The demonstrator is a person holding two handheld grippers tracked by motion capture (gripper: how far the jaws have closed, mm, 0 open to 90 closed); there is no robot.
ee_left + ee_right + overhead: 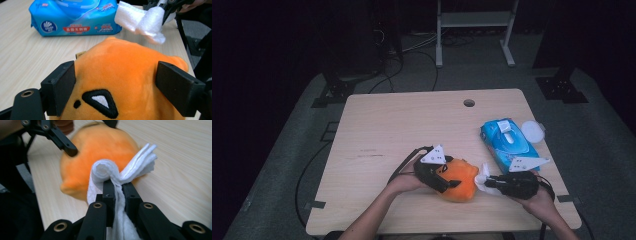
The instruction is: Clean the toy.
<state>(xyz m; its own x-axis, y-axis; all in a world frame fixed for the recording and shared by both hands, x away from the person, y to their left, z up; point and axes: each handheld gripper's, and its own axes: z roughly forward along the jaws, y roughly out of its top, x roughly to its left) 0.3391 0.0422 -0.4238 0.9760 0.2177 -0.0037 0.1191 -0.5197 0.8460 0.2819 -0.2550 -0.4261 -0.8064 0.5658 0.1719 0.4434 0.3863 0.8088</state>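
Near the desk's [377, 125] front edge lay an orange plush [460, 180], with a blue wipes pack [507, 142], flap raised, and a white lid [532, 131] to its right. Left tool [446, 181] had its jaws spread wide around the plush, one at each side; I cannot tell whether the pads pressed it. Right tool [118, 186] was pinching a folded white wipe [105, 171] just beside the plush. Left tool's view showed the plush's stitched black-and-white mark [101, 98].

Dim room, grey floor [287, 150], cables [412, 55]
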